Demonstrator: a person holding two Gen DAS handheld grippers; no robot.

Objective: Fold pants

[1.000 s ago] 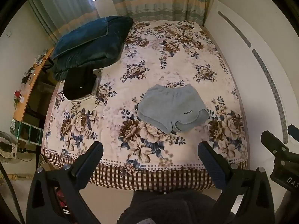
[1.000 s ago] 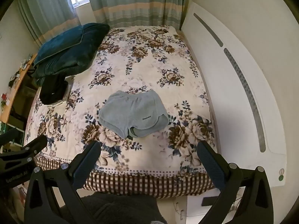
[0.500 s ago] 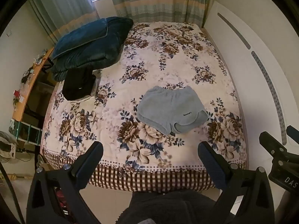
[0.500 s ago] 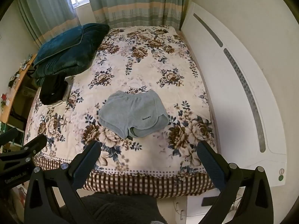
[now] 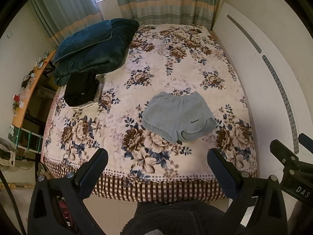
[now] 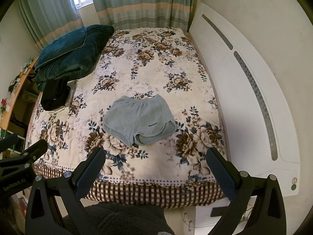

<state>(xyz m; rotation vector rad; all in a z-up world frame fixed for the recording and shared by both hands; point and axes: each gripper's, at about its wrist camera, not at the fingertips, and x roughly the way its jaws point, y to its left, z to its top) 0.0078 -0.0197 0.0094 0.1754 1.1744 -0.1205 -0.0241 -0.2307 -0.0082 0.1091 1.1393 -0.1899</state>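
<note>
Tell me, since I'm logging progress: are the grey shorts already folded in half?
No, the grey shorts lie spread flat on the floral bedspread, waistband and both leg openings showing.

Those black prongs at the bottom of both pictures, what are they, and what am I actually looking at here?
They are the two fingers of a hand-held grasping tool. There is no robot: a person holds one tool in each hand, and a wide-angle camera on each looks forward along its fingers. One picture comes from the left tool, the other from the right tool. Each view also catches the other tool at its edge.

Both look down on a bed with a floral blanket. Near the front lie grey shorts, spread flat with the waistband away from the cameras; these are to be folded. At the far left sits a dark teal quilt, with a black garment in front of it.

Both tools are open, holding nothing and apart from the shorts.
</note>
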